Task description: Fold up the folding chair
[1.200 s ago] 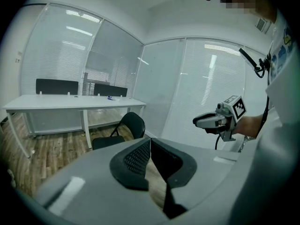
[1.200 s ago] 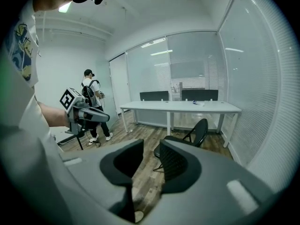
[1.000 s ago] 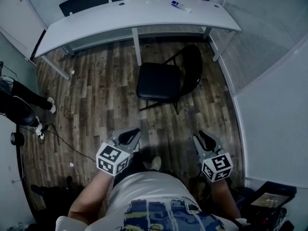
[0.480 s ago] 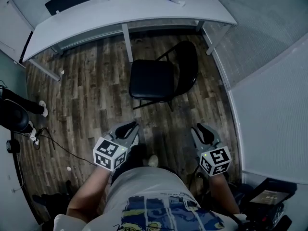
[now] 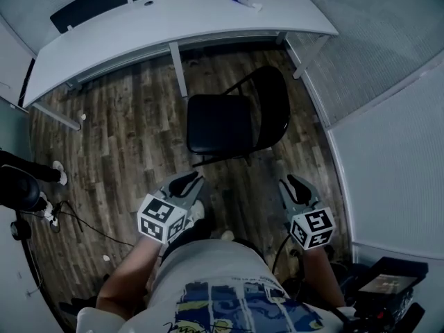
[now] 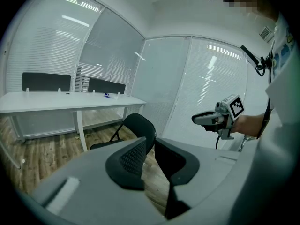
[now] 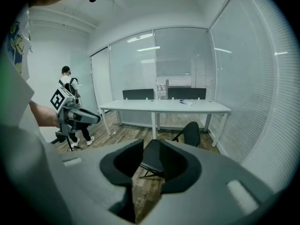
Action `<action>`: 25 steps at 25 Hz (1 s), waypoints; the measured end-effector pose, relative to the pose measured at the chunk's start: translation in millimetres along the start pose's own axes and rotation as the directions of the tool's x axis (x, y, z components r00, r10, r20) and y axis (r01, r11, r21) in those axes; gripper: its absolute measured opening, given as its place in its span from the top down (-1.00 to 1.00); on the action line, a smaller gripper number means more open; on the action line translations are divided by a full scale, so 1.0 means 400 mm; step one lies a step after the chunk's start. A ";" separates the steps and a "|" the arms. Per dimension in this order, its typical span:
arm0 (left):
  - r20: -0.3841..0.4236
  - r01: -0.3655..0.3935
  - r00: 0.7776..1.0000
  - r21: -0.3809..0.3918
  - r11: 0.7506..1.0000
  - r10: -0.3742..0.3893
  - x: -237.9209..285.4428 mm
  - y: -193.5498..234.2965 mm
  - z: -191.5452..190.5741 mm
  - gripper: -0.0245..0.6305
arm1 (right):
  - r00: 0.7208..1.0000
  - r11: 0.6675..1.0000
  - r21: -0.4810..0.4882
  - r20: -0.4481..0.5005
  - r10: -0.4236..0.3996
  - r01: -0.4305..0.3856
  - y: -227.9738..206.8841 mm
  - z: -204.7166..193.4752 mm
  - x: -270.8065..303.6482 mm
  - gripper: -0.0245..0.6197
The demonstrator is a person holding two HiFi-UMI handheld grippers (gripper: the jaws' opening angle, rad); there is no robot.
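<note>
A black folding chair [image 5: 229,122] stands unfolded on the wood floor in front of the white desk [image 5: 173,21], its backrest [image 5: 275,103] to the right in the head view. My left gripper [image 5: 183,184] and right gripper [image 5: 297,186] hover side by side, short of the chair and touching nothing. The left jaws have just been opening and stand a little apart, with nothing between them. The right jaws are also apart and empty. In the left gripper view, the chair [image 6: 137,128] is beyond my left gripper [image 6: 149,146]. In the right gripper view, it [image 7: 190,134] is beyond my right gripper [image 7: 151,157].
A small blue-and-white tube [image 5: 244,1] lies on the desk. Glass partition walls [image 5: 388,116] close off the right side. A person's legs [image 5: 31,179] and cables [image 5: 69,217] are at the left. A black case [image 5: 388,286] sits at the lower right.
Both grippers have moved forward towards the chair, which now sits nearer and lower in the head view. The chair itself has not moved.
</note>
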State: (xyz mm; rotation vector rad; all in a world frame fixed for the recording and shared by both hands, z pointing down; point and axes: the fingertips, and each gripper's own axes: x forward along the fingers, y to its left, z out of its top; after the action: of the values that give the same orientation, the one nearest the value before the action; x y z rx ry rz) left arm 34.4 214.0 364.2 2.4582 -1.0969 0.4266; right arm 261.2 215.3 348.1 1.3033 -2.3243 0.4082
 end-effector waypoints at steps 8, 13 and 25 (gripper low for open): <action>-0.031 0.035 0.999 -0.006 0.999 -0.036 -0.002 0.141 -0.012 0.70 | 0.997 0.998 0.027 -0.030 -0.064 0.065 0.008 0.035 0.122 0.63; -0.044 0.033 0.998 -0.040 0.999 -0.035 0.003 0.227 -0.033 0.65 | 0.994 0.994 0.042 -0.053 -0.099 0.101 0.014 0.047 0.168 0.55; -0.038 -0.001 0.999 -0.121 0.993 -0.003 0.021 0.323 -0.094 0.54 | 0.984 0.991 0.006 -0.115 -0.134 0.135 -0.023 0.047 0.235 0.50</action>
State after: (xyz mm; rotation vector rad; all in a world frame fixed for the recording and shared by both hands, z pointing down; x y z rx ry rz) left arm -62.2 149.1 432.0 2.3354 -1.0736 0.3938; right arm 221.8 133.5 380.1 1.3960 -2.1286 0.4431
